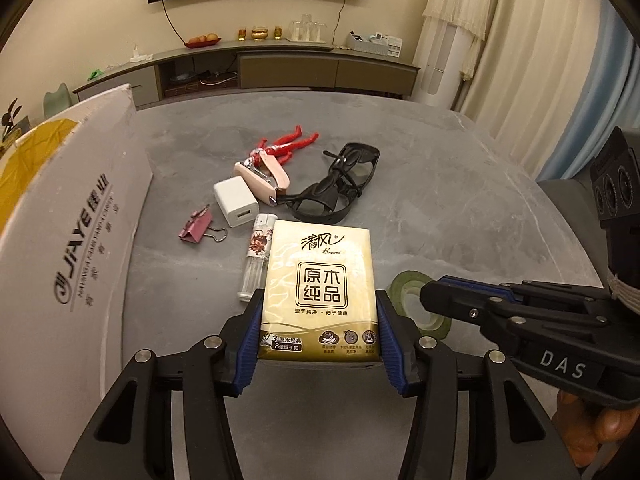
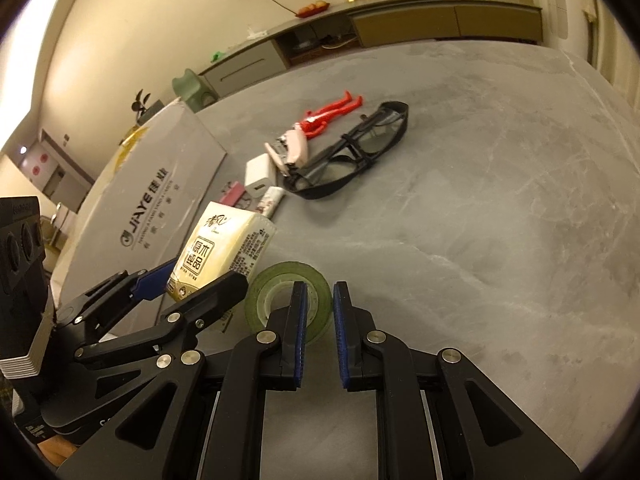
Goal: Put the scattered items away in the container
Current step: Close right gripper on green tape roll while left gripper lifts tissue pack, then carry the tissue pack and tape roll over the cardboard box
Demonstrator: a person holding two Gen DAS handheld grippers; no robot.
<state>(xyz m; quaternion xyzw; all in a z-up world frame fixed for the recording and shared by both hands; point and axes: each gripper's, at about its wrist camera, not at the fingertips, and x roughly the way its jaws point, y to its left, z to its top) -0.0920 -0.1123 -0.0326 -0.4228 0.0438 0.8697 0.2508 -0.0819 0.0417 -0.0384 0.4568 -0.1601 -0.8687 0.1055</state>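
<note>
Left tool point(image 1: 318, 320) clamps the tissue pack point(image 1: 320, 288) by its sides, ready for the box point(image 1: 80, 220) at nine o'clock. Right tool point(image 2: 320, 300), fingers slightly apart, straddles the tape roll point(image 2: 280, 280) wall.

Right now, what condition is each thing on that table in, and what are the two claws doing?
Left gripper: shut on the tissue pack, lifted.
Right gripper: open, one finger inside the tape roll.
Sunglasses: folded.
Binder clip: closed, handles out.
Lighter: lying flat.
Toy figure: lying down.
</note>
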